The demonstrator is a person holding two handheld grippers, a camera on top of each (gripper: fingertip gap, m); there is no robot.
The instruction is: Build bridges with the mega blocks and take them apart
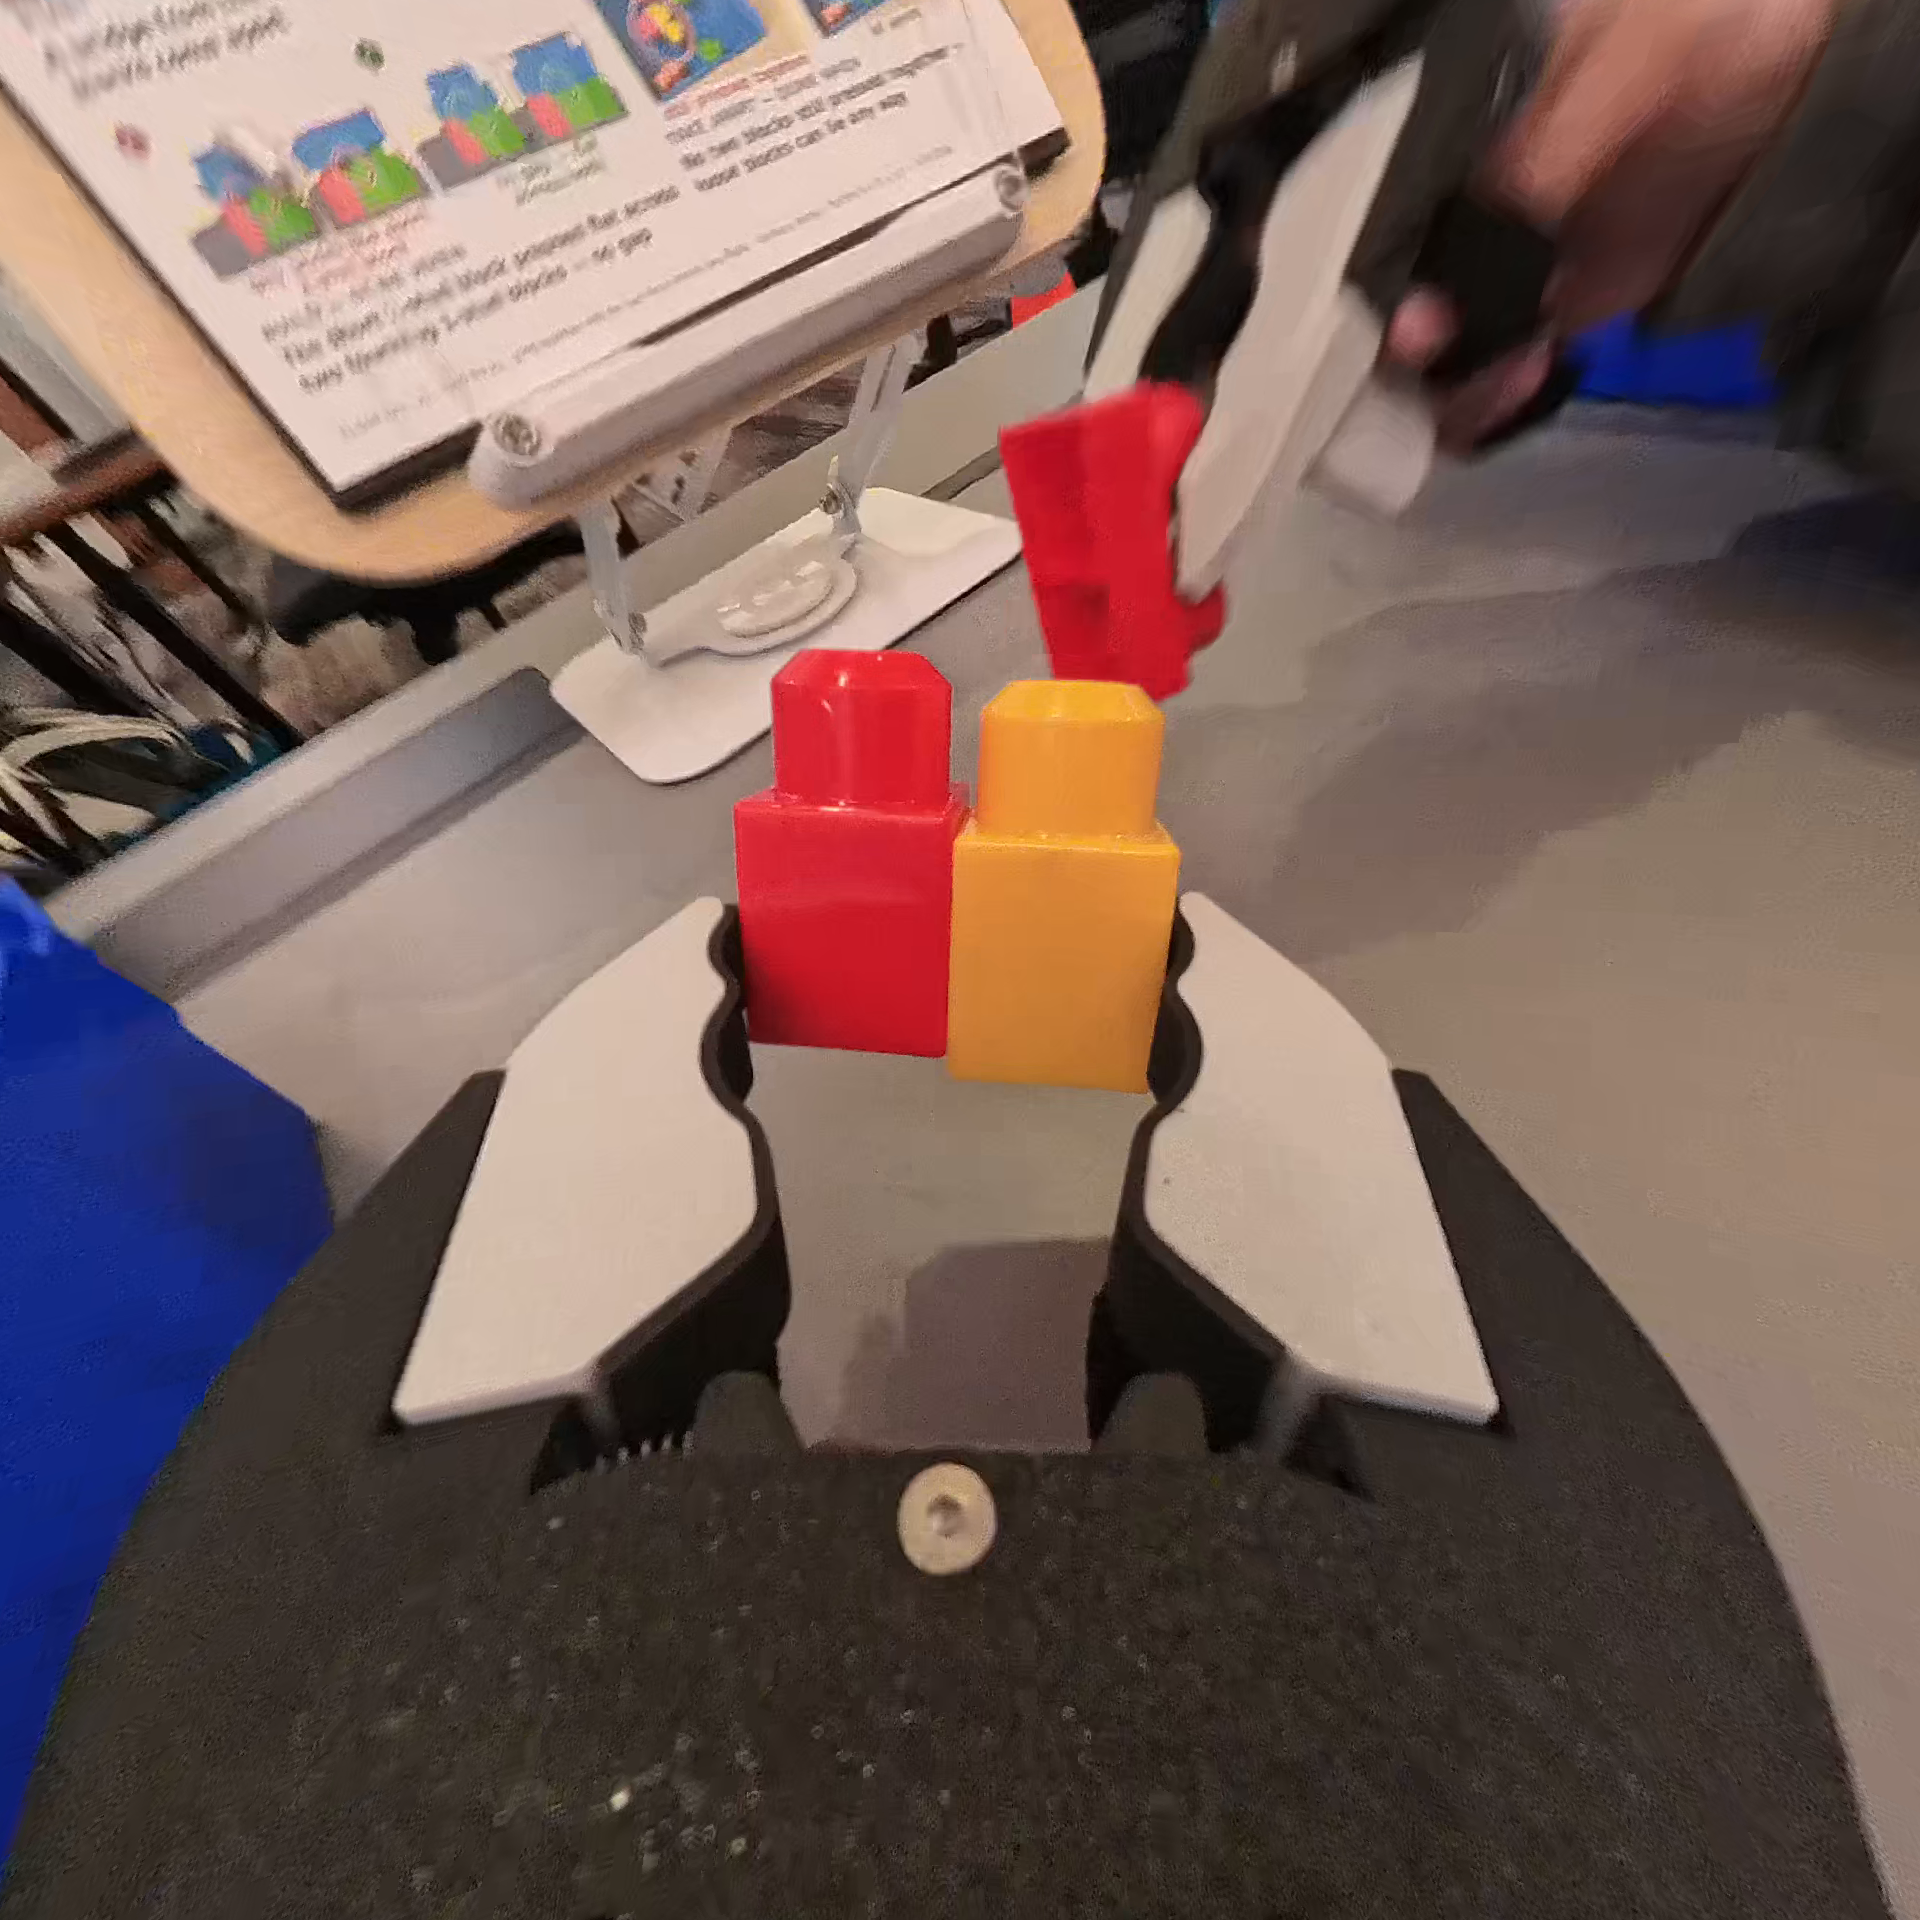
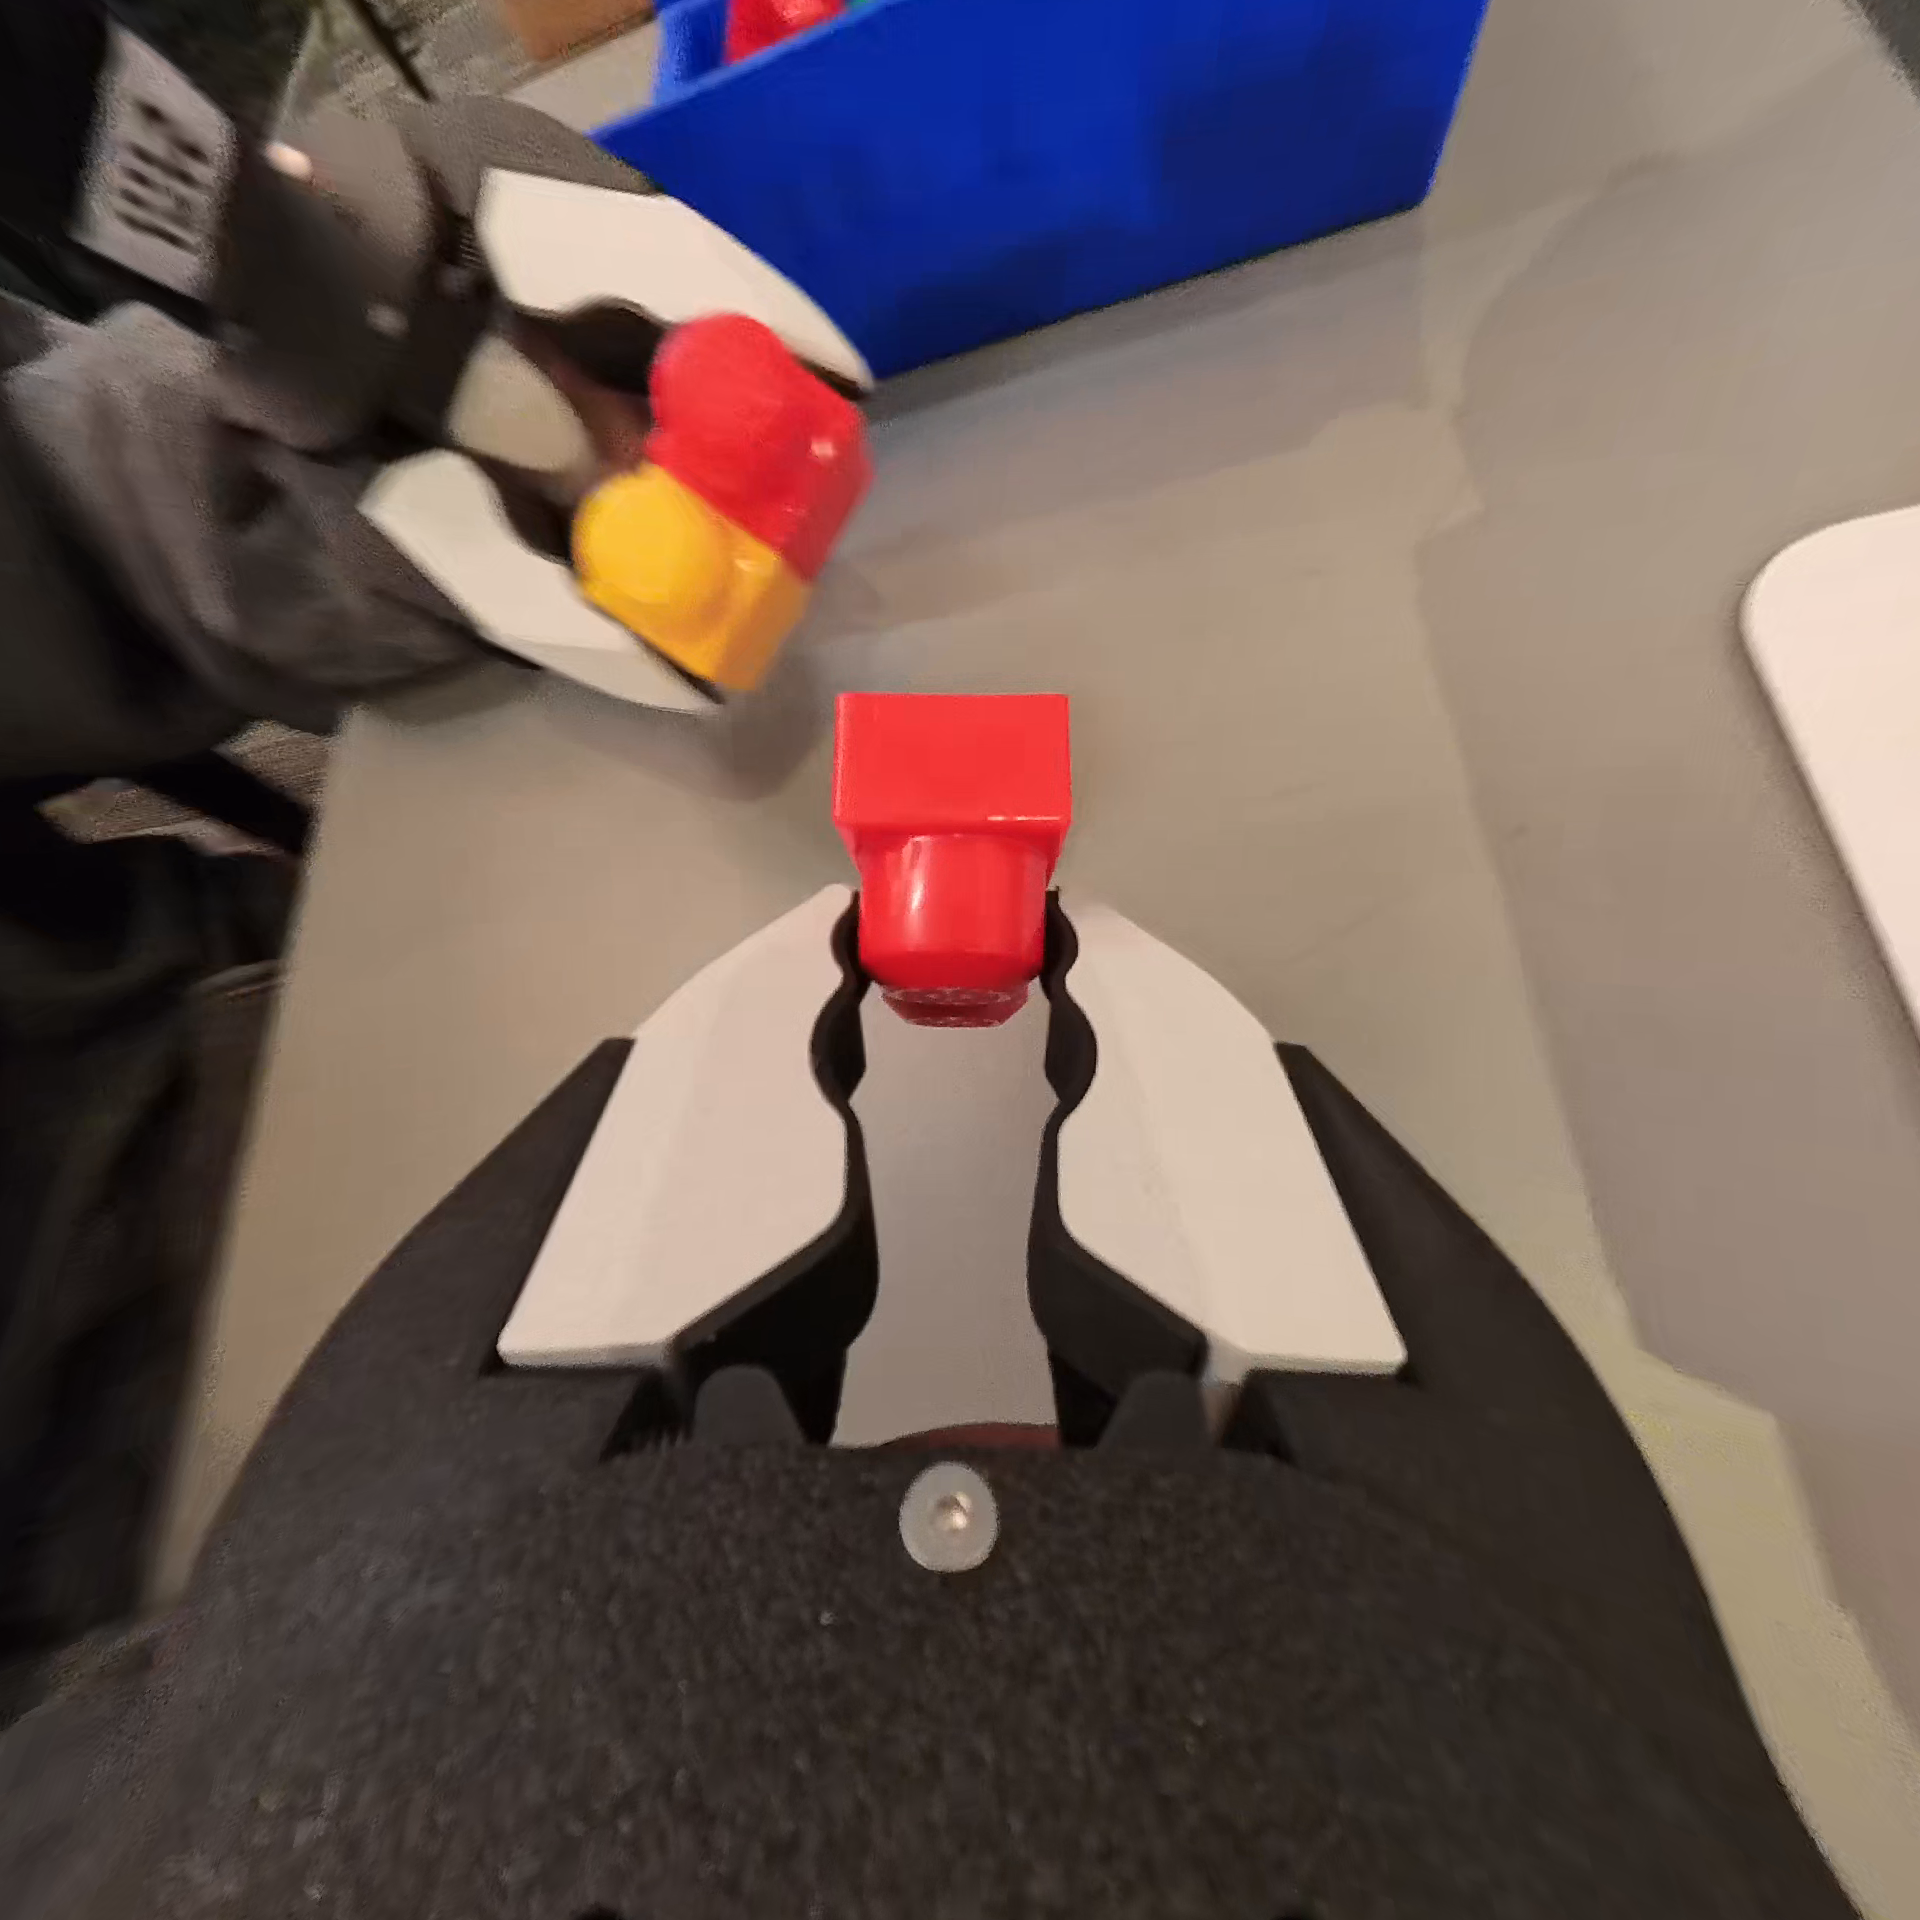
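The left gripper (image 1: 954, 997) clamps two single-stud plastic blocks side by side above a grey tabletop (image 1: 1558, 935): a red block (image 1: 847, 914) against its left finger and a yellow-orange block (image 1: 1060, 956) against its right, studs pointing up, the pair touching each other and lifted clear of the surface. The right gripper (image 2: 951, 935) pinches the round stud of a second red single-stud plastic block (image 2: 951, 769), fingers narrowed to the stud's width, the square body pointing away from the camera. From the left wrist view that block (image 1: 1107, 540) hangs blurred, just above and behind the held pair. A blue plastic bin (image 2: 1039, 177) sits farther back on the table, and a printed instruction sheet on a white stand (image 1: 790, 613) stands behind the blocks.
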